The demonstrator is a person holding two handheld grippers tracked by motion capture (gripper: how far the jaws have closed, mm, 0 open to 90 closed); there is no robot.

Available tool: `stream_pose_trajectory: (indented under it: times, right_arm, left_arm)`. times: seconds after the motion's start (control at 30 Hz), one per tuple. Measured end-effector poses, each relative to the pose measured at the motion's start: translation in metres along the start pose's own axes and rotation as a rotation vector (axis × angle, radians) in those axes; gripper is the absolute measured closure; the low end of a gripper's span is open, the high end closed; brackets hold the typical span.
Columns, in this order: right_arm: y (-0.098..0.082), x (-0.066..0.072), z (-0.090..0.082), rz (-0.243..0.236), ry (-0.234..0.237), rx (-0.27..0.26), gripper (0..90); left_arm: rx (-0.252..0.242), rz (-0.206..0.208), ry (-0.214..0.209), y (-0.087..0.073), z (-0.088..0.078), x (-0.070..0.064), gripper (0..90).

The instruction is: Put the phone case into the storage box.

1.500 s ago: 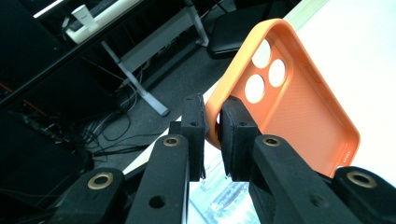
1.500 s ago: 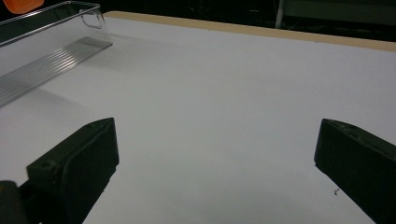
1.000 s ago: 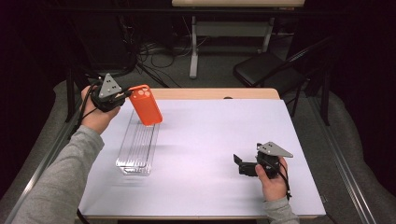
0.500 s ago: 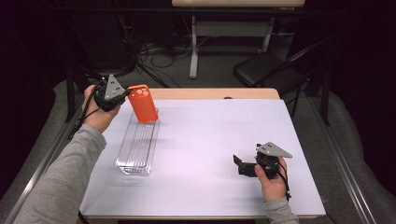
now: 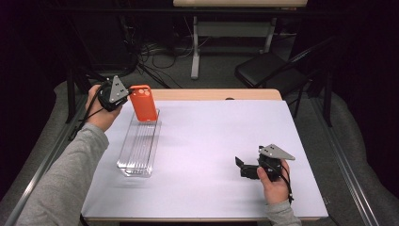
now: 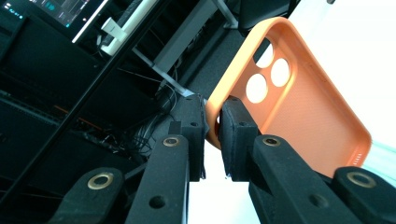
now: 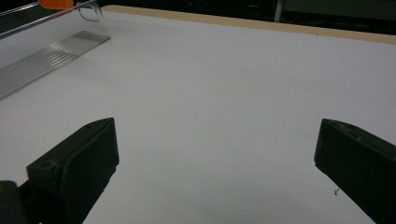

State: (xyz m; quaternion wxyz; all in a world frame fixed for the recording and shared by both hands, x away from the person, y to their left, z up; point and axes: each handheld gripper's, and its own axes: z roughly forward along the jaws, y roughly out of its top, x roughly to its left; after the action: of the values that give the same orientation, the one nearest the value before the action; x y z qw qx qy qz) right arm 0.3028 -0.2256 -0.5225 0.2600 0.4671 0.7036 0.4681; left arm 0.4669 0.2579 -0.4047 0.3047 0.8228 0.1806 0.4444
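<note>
Both tools apart: left tool [image 6: 212,128] pinches orange case [image 5: 143,102] edge, right tool [image 7: 215,158] wide.

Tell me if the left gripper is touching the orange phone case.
Touching. In the left gripper view, the left gripper has both jaws closed on the rim of the orange phone case, pinching its edge with no gap on either side.

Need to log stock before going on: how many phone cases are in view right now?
1. The orange phone case is clamped by its edge in the left hand-held gripper, over the far end of the clear tray. No other shows on the table.
</note>
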Motion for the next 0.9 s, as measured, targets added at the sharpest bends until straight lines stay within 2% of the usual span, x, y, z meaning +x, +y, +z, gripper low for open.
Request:
stream_pose_trajectory:
  times: [0.3,0.9]
  right_arm:
    - [-0.001,0.001,0.0,0.003,-0.005,0.004,0.0]
    - [-0.002,0.0,-0.001,0.001,-0.014,0.004,0.0]
  left_arm:
    - [0.004,0.006,-0.014,-0.007,0.01,0.001,80.9]
    - [0.011,0.037,0.013,-0.015,0.031,-0.001,81.0]
